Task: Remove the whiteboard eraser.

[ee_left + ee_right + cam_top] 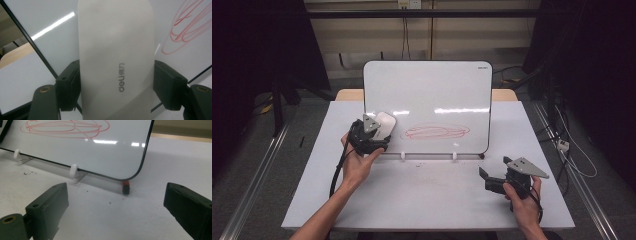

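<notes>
- The left gripper (pixel 374 136) has its jaws pinching a white eraser (pixel 116 60) by its two long sides; the eraser stands out ahead of the jaws, its far end up against the whiteboard (pixel 427 85) near the board's lower left.
- Just past the eraser, to the right of the left jaws, lies the red scribble (pixel 436 131) (a flattened loop of several overlapping strokes), not yet wiped as far as I can judge.
- The board leans upright on small white pegs (pixel 73 170) at its bottom edge; a hard sideways push from the eraser could slide it along the counter (pixel 427 200) or tip it backward.
- The eraser's smooth sides could also slip between the jaws if the pad drags on the board.
- The right gripper (pixel 502 182) rests low on the counter, jaws spread wide and holding nothing, with the board's lower right corner well ahead of them, so nothing steadies the board.
</notes>
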The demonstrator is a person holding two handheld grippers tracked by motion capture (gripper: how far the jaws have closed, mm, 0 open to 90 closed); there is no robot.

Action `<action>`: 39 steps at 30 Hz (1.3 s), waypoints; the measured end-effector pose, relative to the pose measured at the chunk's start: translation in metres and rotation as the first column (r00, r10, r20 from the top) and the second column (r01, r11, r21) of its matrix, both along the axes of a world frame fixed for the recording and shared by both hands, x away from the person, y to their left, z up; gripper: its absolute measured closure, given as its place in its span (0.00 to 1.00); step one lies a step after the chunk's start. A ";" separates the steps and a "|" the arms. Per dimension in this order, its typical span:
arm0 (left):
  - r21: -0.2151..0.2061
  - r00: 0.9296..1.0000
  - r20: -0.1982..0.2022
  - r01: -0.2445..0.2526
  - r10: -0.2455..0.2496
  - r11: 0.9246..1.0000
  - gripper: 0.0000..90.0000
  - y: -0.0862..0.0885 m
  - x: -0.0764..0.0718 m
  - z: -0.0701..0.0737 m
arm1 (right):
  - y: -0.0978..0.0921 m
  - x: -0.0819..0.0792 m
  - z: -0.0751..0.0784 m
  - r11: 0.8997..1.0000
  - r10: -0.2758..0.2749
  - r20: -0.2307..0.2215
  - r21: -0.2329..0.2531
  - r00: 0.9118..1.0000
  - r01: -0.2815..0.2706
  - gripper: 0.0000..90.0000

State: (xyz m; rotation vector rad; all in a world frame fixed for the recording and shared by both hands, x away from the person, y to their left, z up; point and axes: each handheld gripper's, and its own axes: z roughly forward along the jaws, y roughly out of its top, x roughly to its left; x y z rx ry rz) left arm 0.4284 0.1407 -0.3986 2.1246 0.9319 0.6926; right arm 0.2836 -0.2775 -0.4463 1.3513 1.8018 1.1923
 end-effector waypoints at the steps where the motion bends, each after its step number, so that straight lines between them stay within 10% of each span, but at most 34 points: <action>1: 0.000 1.000 0.000 0.000 0.000 1.000 0.33 0.000 0.000 0.000 | 0.000 -0.001 0.000 1.000 -0.004 0.002 0.002 1.000 0.004 0.07; 14: -0.016 1.000 -0.006 0.009 -0.009 1.000 0.34 0.003 0.000 0.001 | -0.001 -0.003 0.001 1.000 0.011 0.006 0.003 1.000 -0.011 0.06; 30: -0.153 0.998 0.039 0.055 -0.050 0.987 0.34 0.005 -0.016 0.019 | 0.000 -0.003 0.001 1.000 0.015 0.007 0.004 1.000 -0.015 0.06; 39: -0.109 0.993 0.077 0.098 -0.090 0.989 0.34 -0.002 -0.023 0.023 | 0.000 -0.003 0.001 1.000 0.018 0.009 0.006 1.000 -0.019 0.06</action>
